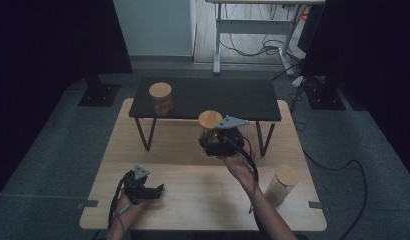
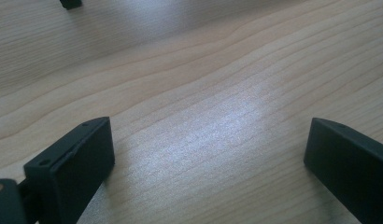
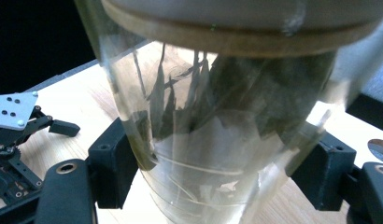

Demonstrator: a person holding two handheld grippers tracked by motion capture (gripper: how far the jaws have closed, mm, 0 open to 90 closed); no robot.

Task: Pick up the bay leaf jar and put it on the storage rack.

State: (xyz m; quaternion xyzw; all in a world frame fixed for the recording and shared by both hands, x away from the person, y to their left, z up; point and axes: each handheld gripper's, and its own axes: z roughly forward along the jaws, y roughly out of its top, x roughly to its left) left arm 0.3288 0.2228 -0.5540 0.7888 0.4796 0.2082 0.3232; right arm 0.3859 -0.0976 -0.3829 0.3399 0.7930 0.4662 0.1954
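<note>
Three glass jars with round wooden lids are in the scene. One, the held jar [image 1: 210, 131], is clamped in the right hand-held gripper [image 1: 218, 142] above the middle of the wooden bench [image 1: 193, 200], just in front of the near edge of the black shelf [image 1: 218, 97] that stands on thin legs across the far half of the bench. In the right gripper view the two black jaws press on opposite sides of the clear wall of this jar [image 3: 217, 140], below its wooden lid [image 3: 236, 32]; dark, leaf-like contents show through the glass. The jar stands roughly upright in the grip, its lid facing up in the high view.

A second jar [image 1: 161, 98] stands on the left part of the black shelf, well apart from the held one. A third jar [image 1: 281, 185], filled with something pale, stands on the bench near its right edge, just right of the person's right forearm.

The left hand-held gripper [image 1: 158, 189] rests low over the near left part of the bench. In the left gripper view its jaws stand wide apart with bare wood grain [image 2: 203, 116] between them, holding nothing.
</note>
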